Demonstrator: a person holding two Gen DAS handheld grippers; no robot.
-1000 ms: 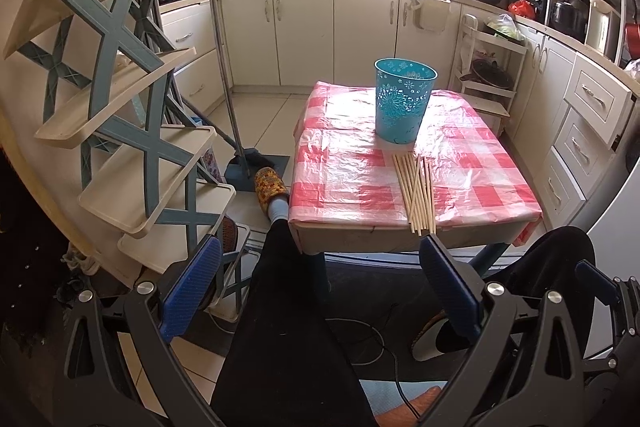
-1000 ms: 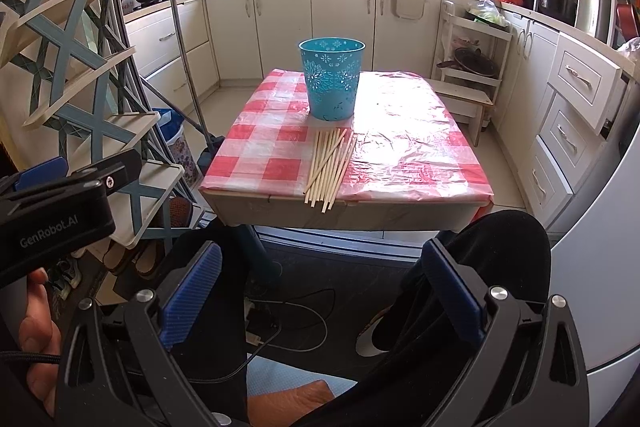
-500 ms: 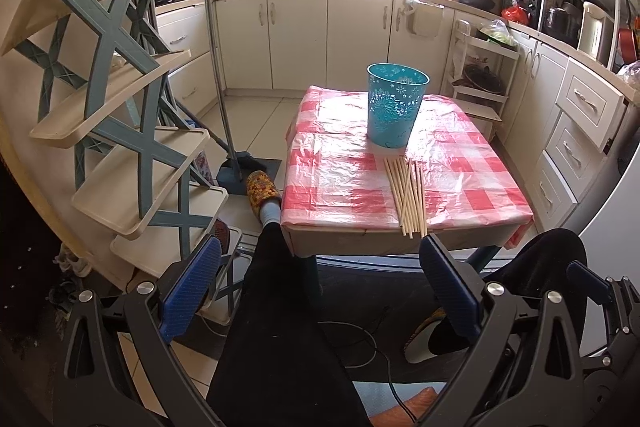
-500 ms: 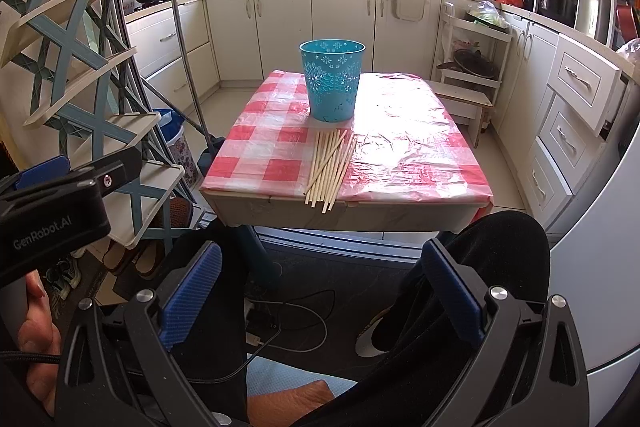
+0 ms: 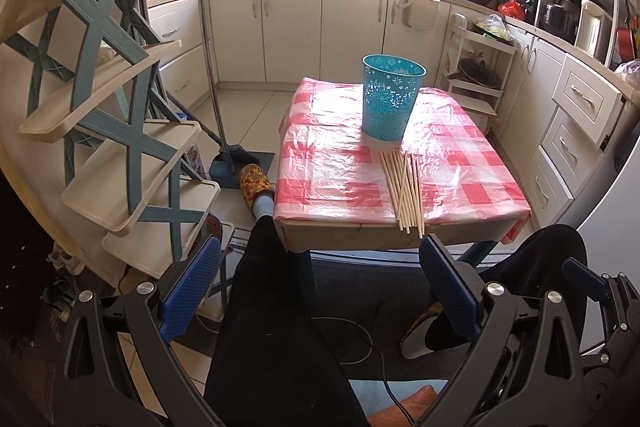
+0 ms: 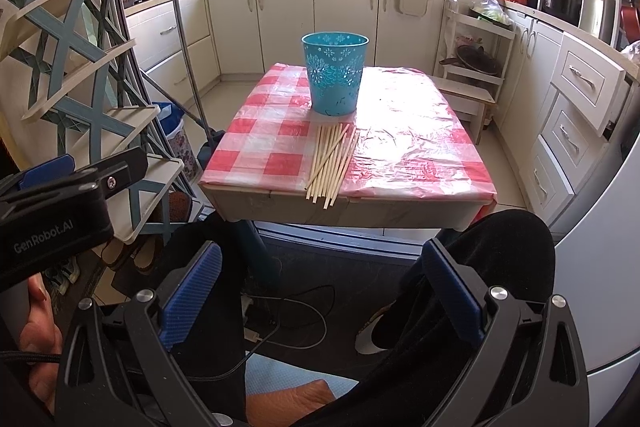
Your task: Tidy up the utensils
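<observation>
Many chopsticks (image 5: 404, 193) overhanging table (image 5: 340, 227) edge

Ahead of the left gripper (image 5: 320, 291), whose frame is black with ribbed blue pads (image 5: 190, 287), the counter (image 5: 340, 187) wears a glossy red-and-white checked cover. On it the bin (image 5: 390, 103) is turquoise with pierced white flower patterns, and the chopsticks (image 5: 404, 191) are pale, bare wood. Left of that gripper the shelf rack (image 5: 108, 107) is cream with grey-blue crossed braces, and a slipper (image 5: 254, 183) is yellow with a red speckled pattern. The right gripper (image 6: 320, 295) has the same black frame and blue pads.
</observation>
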